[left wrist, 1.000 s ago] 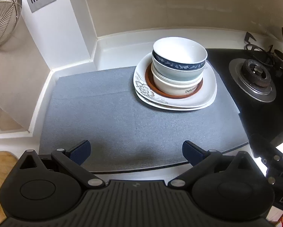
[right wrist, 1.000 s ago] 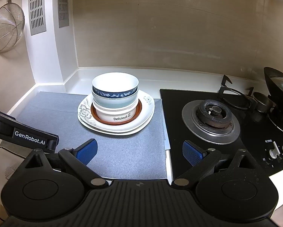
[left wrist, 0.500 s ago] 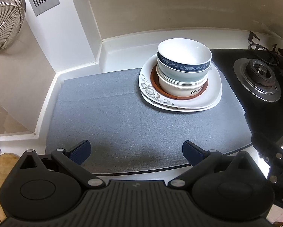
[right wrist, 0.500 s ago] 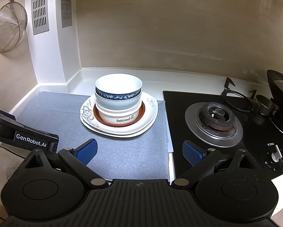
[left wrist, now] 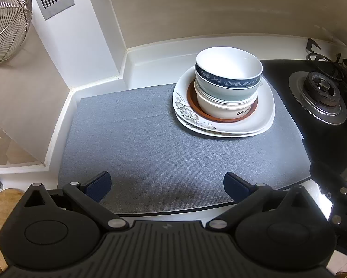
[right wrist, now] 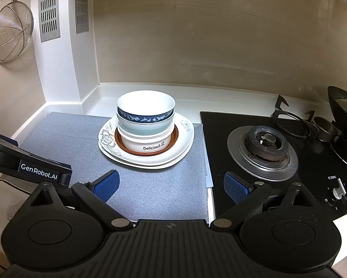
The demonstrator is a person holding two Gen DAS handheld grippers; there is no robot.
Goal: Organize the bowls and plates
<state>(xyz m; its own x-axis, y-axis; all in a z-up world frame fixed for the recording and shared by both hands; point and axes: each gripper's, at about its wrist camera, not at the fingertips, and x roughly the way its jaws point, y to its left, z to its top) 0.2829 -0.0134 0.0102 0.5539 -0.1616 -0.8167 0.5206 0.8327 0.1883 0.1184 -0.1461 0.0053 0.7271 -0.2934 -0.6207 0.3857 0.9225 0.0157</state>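
Since a second ago both cameras have drifted leftward, so the stack sits further right in each view; nothing in it has shifted. The blue-banded bowl (left wrist: 229, 69) tops a pale green bowl (right wrist: 145, 127) and a white "Delicious" bowl (right wrist: 148, 144), nested on a brown-rimmed plate (left wrist: 193, 106) over what look like two floral plates (right wrist: 108, 139), on the grey mat (left wrist: 150, 153) covering the worktop beside the gas hob (right wrist: 261, 148). Left gripper (left wrist: 166, 184) and right gripper (right wrist: 171, 185) remain short of the stack, jaws spread wide, holding nothing.
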